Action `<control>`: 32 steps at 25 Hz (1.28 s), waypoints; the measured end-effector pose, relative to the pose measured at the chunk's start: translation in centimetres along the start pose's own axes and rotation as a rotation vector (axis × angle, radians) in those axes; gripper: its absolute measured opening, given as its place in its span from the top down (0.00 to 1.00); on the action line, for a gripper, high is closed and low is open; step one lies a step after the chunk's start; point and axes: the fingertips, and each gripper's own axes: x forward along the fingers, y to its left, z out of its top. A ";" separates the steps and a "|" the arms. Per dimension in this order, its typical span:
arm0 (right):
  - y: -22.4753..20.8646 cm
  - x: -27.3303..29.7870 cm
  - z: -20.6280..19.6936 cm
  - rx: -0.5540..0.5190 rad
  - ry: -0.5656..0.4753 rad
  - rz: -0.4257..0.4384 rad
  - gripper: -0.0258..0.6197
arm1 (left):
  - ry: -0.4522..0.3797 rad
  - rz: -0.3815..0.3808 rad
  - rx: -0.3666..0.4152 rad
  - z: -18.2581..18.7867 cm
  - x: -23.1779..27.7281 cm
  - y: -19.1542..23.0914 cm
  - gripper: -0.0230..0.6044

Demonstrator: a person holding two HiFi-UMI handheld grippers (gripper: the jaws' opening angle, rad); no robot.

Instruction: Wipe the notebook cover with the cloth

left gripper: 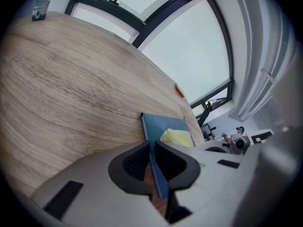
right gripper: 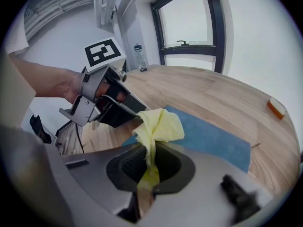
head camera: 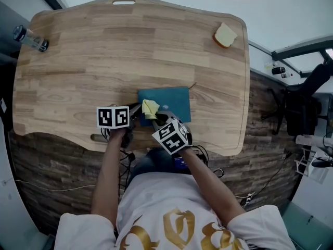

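A blue notebook (head camera: 171, 100) lies flat near the front edge of the wooden table (head camera: 104, 51). My left gripper (head camera: 134, 116) is shut on the notebook's near left corner (left gripper: 154, 162). My right gripper (head camera: 158, 120) is shut on a yellow cloth (head camera: 150, 108), whose bunched end rests on the notebook's left part. In the right gripper view the yellow cloth (right gripper: 158, 126) rises from between the jaws over the blue notebook (right gripper: 213, 138), with the left gripper (right gripper: 135, 111) just behind it. The left gripper view shows the yellow cloth (left gripper: 177, 137) on the cover.
A slice of bread (head camera: 225, 35) lies at the table's far right corner. A clear bottle (head camera: 30, 38) lies at the far left edge. An office chair (head camera: 302, 100) stands to the right of the table, and cables hang below the front edge.
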 end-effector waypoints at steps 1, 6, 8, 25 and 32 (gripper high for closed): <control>0.1 -0.1 -0.1 0.001 -0.002 0.000 0.90 | -0.001 0.002 0.001 0.0 0.0 0.0 0.89; 0.3 -0.4 -0.6 0.001 -0.011 -0.005 0.90 | -0.003 0.005 0.002 -0.1 -0.1 0.0 0.89; 0.1 -0.6 -0.8 0.006 -0.016 -0.009 0.90 | -0.004 0.004 0.003 -0.1 0.0 0.0 0.89; -1.7 -1.6 -1.9 0.021 -0.023 -0.051 0.90 | -0.004 0.004 0.004 -0.1 0.1 -0.1 0.89; -3.5 -2.4 -2.6 0.066 -0.038 -0.074 0.90 | -0.003 0.000 -0.005 -0.1 0.0 0.0 0.89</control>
